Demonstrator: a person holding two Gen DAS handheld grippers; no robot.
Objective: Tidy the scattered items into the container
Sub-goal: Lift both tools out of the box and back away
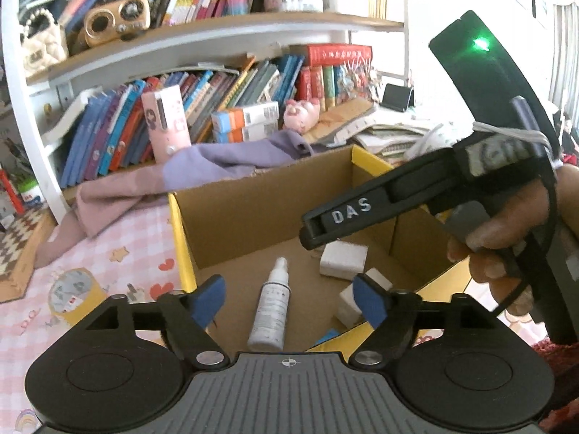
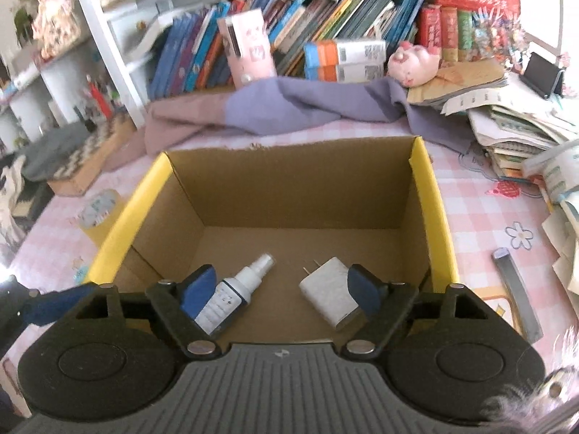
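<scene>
1. The left claw [image 1: 289, 298] is cutting off the lower end of the spray bottle [image 1: 270, 307]; the right claw [image 2: 282, 289] is overlapping the white charger [image 2: 331, 293].
2. Both claws are standing open, gripping nothing.
3. The white spray bottle and the 2-pronged charger are lying apart on the floor of the yellow-edged cardboard box [image 2: 430, 195], which is sitting on the pink checked tabletop [image 2: 470, 217].
</scene>
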